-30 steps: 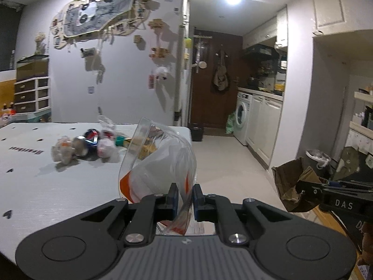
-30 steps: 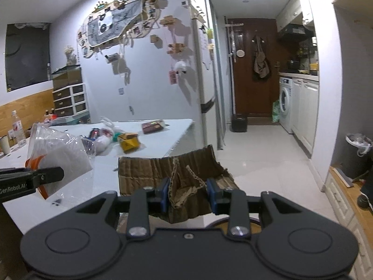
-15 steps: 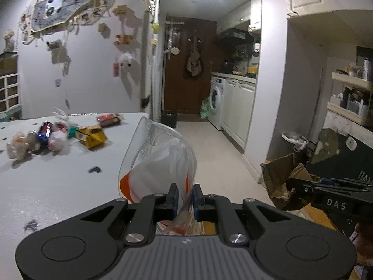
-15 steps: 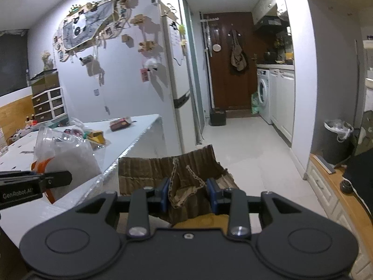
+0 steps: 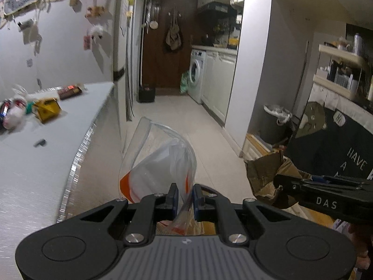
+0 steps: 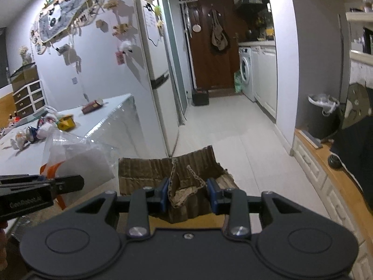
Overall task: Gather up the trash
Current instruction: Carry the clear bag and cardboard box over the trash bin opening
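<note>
Carrying two pieces of trash off the table — left gripper [image 5: 184, 199] pinching the clear plastic bag [image 5: 160, 163], right gripper [image 6: 187, 194] clamping torn cardboard [image 6: 174, 172].
Best kept pinched and level until both reach the lined bin [image 5: 276, 122], right of frame — neither should sag.

Open floor [image 6: 235, 140] runs up the middle of the frame toward the door [image 6: 214, 46]. At left the table [image 6: 112, 126] edge and fridge [image 6: 153, 65] hem it in; at right, bin [image 6: 322, 114] and cabinets [image 6: 265, 79].

The bag [image 5: 160, 163] lies left of the cardboard [image 5: 265, 175], both off the worktop [image 5: 46, 163] edge. Wrappers [image 5: 46, 110] lie on the worktop, left. A bin [image 5: 275, 123] stands far right.
</note>
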Available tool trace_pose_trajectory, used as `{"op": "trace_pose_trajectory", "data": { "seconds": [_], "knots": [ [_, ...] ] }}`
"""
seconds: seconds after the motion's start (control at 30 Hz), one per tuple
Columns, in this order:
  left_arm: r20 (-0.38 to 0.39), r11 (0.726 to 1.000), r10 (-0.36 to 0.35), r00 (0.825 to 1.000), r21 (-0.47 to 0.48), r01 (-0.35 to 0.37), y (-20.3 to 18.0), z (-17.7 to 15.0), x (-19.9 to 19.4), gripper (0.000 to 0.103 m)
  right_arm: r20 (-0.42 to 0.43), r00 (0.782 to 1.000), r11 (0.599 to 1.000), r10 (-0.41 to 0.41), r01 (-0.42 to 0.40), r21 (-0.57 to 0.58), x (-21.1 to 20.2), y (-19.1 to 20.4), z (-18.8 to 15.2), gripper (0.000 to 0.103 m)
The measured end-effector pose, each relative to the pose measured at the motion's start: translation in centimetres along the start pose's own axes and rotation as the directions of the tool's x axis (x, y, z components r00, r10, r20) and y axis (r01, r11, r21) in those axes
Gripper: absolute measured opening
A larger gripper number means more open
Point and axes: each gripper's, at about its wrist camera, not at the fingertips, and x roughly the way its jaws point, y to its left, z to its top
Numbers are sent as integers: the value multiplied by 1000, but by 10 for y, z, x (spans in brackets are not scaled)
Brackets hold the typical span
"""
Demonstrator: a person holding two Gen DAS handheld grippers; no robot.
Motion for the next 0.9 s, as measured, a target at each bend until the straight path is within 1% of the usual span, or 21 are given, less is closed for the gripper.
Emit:
{"op": "trace_pose_trajectory", "data": {
  "seconds": [0.17,0.33,0.53,0.67,0.9],
  "knots": [
    [-73,1000,-11,997,-9,10,-2,-9,39,13,-44,999,1000,-15,15,14,20,-11,-8,35],
    [-144,1000,-19,989,-10,17,-5,-19,79,13,-93,995,999,-39,42,28,42,-23,-19,35],
    [-222,999,-41,974,-34,34,-1,-32,124,13,-165,984,996,-70,77,38,73,-35,-31,35],
    [-259,998,-48,965,-55,35,5,-39,153,13,-208,974,995,-84,93,37,94,-40,-38,35],
    [-327,996,-69,943,-78,46,12,-52,198,13,-262,962,995,-76,88,36,129,-41,-40,35]
  ]
}}
